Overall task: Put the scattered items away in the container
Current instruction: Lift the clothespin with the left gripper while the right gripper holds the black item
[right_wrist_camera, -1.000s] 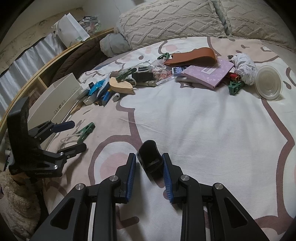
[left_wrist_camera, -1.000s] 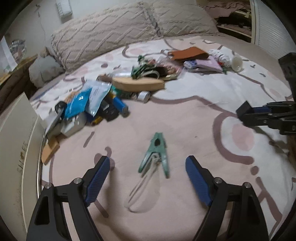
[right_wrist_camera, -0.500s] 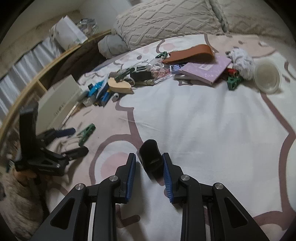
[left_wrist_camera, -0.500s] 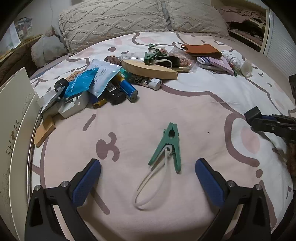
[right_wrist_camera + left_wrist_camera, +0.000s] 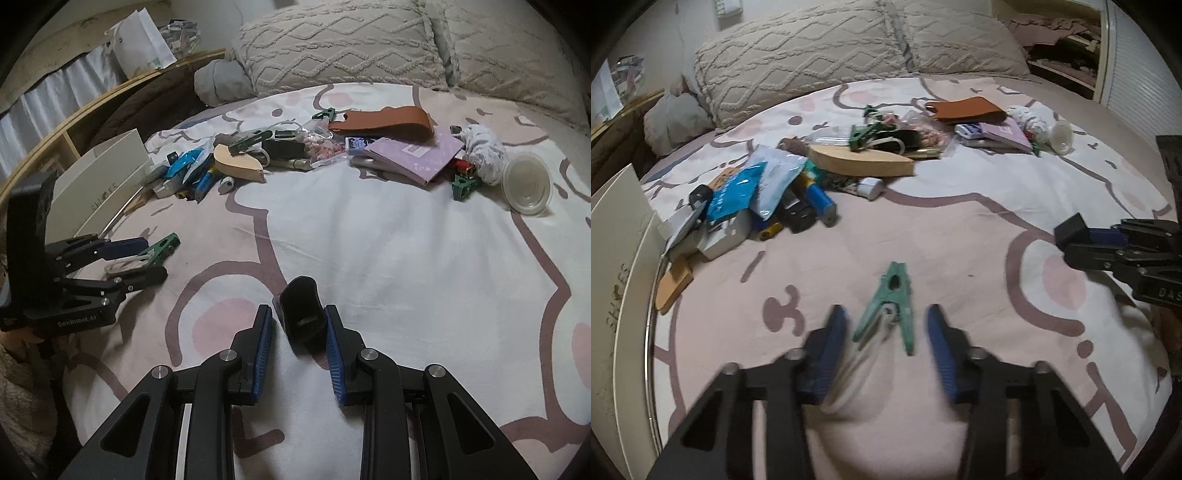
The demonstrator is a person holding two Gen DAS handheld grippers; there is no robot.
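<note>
On the bed, left wrist view: left claw (image 5: 886,343) points down at a green clothespin (image 5: 891,302) with a white cord loop (image 5: 857,365) tied to it; jaws are closing, pin lies between the blue pads (image 5: 831,350) but they don't seem to touch it yet, so likely mid-grab. Pin lies alone on the pink patterned bedsheet (image 5: 960,240), apart from the main clutter, probably why it's taken singly. Clutter pile (image 5: 775,199) beyond: blue pouches, batteries, a wooden block, a brown leather pouch (image 5: 964,109). White box (image 5: 617,258) at the left edge, presumably the container, near the pin. Right wrist view: right claw (image 5: 299,332) nearly shut on a small black holder (image 5: 301,310), held just above the sheet, likely waiting to drop it in the box. Left claw and pin visible at far left. Purple notebook (image 5: 417,155), clear plastic cup (image 5: 526,188), white cloth wad further back. Knit pillows (image 5: 351,44) at the head, wooden shelf (image 5: 92,110) beside the bed. Lighting dim.
</note>
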